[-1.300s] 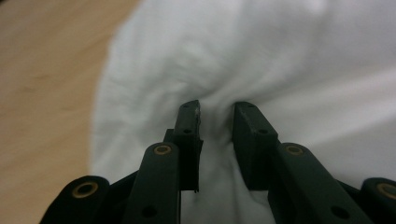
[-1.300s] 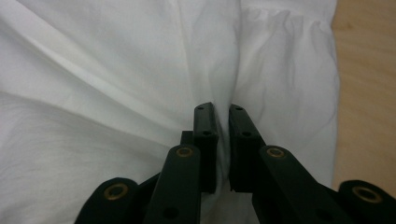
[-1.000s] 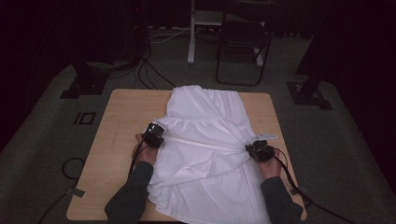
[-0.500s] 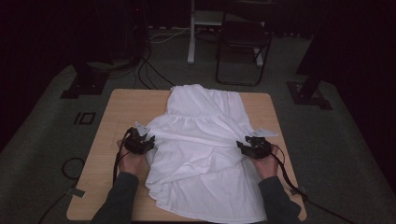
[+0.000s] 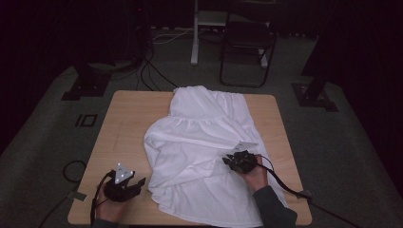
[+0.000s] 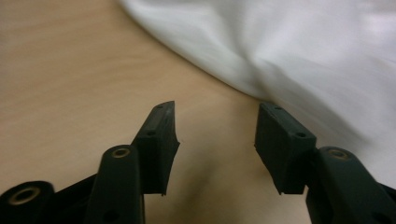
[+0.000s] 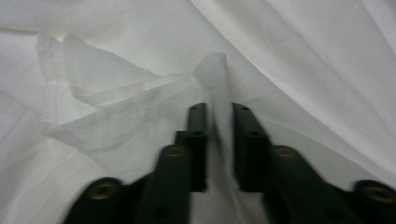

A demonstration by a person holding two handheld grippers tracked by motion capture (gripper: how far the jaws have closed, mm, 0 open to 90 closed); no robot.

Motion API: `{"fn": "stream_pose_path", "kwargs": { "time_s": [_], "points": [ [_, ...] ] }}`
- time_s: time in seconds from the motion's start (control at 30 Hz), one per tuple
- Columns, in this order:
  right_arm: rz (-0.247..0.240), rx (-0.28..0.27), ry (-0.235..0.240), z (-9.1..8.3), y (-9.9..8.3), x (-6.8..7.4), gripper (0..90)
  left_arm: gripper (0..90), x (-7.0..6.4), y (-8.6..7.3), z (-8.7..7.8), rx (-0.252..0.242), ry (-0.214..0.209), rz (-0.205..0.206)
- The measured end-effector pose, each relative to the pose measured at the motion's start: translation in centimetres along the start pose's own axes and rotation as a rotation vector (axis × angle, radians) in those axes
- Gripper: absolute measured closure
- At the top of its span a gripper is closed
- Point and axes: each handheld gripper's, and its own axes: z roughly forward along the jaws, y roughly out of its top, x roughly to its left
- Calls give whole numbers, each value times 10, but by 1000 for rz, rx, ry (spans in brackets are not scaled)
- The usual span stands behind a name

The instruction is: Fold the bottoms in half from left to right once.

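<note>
A white garment (image 5: 204,142) lies spread over the middle of the wooden table (image 5: 128,114), its hem hanging toward the front edge. My left gripper (image 5: 138,183) rests on bare wood just left of the cloth, jaws open and empty; in the left gripper view the gripper (image 6: 215,135) faces the garment's edge (image 6: 261,51) a short way ahead. My right gripper (image 5: 227,160) sits on the garment's right half, shut on a pinched fold of the white cloth (image 7: 219,93), as the right gripper (image 7: 219,116) view shows. Crumpled layers (image 7: 93,112) lie left of that fold.
A dark chair (image 5: 247,47) and a white stand leg (image 5: 195,38) are on the floor behind the table. Cables (image 5: 152,71) run across the floor at the back left. Bare wood lies left of the garment. A cable (image 5: 285,183) trails from the right gripper.
The left gripper let go of the cloth and drew back to the front left of the table. The right gripper carried its fold inward over the garment.
</note>
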Motion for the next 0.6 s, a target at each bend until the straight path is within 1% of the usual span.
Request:
{"fn": "stream_pose_path", "kwargs": {
  "time_s": [0.03,0.07,0.13,0.2,0.27,0.3,0.37,0.4,0.47,0.53,0.57,0.6],
  "points": [
    [-7,-10,-9,-4,-1,2,861,470,-5,-2,-3,-8,-21,9],
    [-4,-27,-10,-8,-2,3,884,460,-11,-3,-6,-13,-51,20],
    [7,-55,-17,-18,-5,3,891,430,-20,-4,-7,-16,-81,49],
    [19,-73,-29,-27,-10,2,892,396,-28,-6,-2,-7,-116,71],
    [25,-78,-40,-35,-16,0,891,372,-32,-6,4,16,-145,81],
    [30,-82,-45,-38,-19,-2,892,370,-35,-7,7,20,-141,91],
    [40,-91,-55,-46,-25,-5,891,373,-38,-7,16,42,-116,116],
    [51,-98,-56,-50,-28,-7,892,424,-37,-7,19,57,-105,120],
    [60,-110,-68,-58,-33,-9,892,577,-33,-6,21,55,-103,115],
    [64,-125,-82,-68,-40,-11,892,776,-26,-4,13,20,-79,107],
    [64,-133,-91,-74,-44,-12,893,828,-23,-2,6,-9,-59,101],
    [69,-140,-101,-81,-48,-14,893,856,-19,-1,0,-36,-46,98]
  ]
}}
